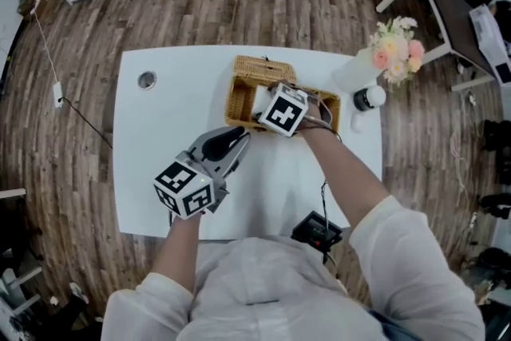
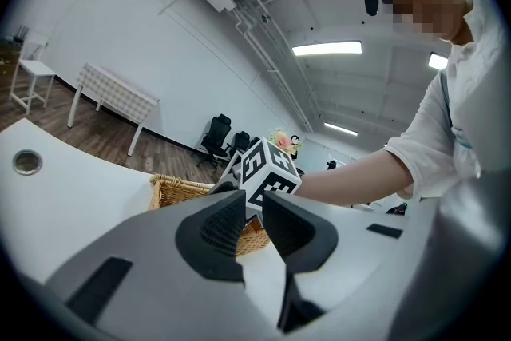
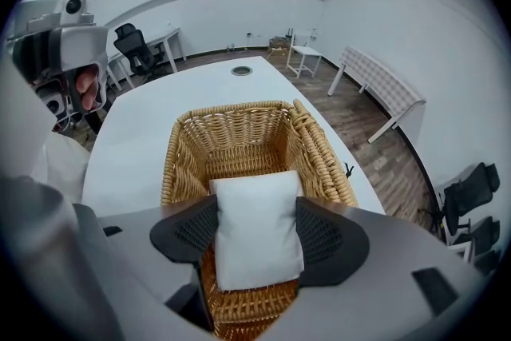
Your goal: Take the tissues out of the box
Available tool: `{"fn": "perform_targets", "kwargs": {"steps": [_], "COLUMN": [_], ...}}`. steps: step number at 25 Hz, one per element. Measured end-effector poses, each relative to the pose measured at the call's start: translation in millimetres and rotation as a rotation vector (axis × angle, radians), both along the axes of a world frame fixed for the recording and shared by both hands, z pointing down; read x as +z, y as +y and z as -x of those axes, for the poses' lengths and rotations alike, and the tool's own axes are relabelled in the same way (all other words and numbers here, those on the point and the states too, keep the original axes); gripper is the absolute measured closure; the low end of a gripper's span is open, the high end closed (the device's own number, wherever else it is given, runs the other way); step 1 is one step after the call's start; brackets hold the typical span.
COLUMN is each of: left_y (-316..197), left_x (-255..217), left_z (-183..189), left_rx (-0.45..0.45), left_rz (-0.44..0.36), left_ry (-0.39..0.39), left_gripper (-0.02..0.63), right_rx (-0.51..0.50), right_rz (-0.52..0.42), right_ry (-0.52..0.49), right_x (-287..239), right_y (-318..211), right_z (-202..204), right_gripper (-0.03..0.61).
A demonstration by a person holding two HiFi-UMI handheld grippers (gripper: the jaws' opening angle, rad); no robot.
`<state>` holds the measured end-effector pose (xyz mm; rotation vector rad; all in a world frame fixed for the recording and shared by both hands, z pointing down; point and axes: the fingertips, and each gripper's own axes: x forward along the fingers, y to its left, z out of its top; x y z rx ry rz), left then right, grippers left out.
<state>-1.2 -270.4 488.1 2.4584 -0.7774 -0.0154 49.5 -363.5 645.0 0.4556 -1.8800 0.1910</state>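
Wicker basket (image 3: pixel 239 132) on white bench (image 1: pixel 160 140) not yet emptied: white tissue pack (image 3: pixel 257 229) upright inside, clamped at both sides by right gripper (image 3: pixel 255 224) fingers (image 3: pixel 188 234). Left gripper (image 2: pixel 254 204) alongside, fingers narrowly parted, empty. Lift-out and set-down likely remaining

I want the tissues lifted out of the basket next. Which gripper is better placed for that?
Right. The right gripper points down into the basket with its pads on both sides of the tissue pack; the left gripper is empty, short of the basket.

White tissue pack (image 3: pixel 257 229) in open wicker basket (image 3: pixel 236 111)
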Motion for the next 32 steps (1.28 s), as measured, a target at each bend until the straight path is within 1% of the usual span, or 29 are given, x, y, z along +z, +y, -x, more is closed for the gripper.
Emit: {"fn": "perform_targets", "kwargs": {"steps": [4,7,11,14,18,21,26,32], "left_y": [5,7,8,7,7,10,10,12], "left_x": [1,-1,-1,-2,-2,0,-1,-5], "left_z": [-4,-6,-7,-5,-4,-2,0,1], "left_rx": [0.012,0.022,0.019,0.013,0.008,0.006,-0.001,0.002], "left_rz": [0.008,0.010,0.011,0.010,0.009,0.012,0.011,0.003], "left_ry": [0.002,0.002,0.002,0.004,0.007,0.007,0.006,0.005], "left_gripper": [0.558,0.558,0.558,0.558,0.558,0.558,0.558,0.558], "right_rx": [-0.025,-0.022,-0.031,-0.017,-0.032,-0.037,0.024,0.088], "right_rz": [-0.022,-0.006,-0.021,-0.007,-0.026,-0.058,-0.076,-0.109], "right_ry": [-0.010,-0.010,-0.018,-0.019,-0.026,-0.062,-0.122,-0.245], "right_x": [-11,-9,-11,-7,-14,-22,-33,-60], "right_y": [2,6,5,8,7,7,10,13], "right_z": [3,1,1,-2,-2,-1,-9,-5], "right_gripper": [0.285,0.298,0.305,0.307,0.310,0.313,0.314,0.314]}}
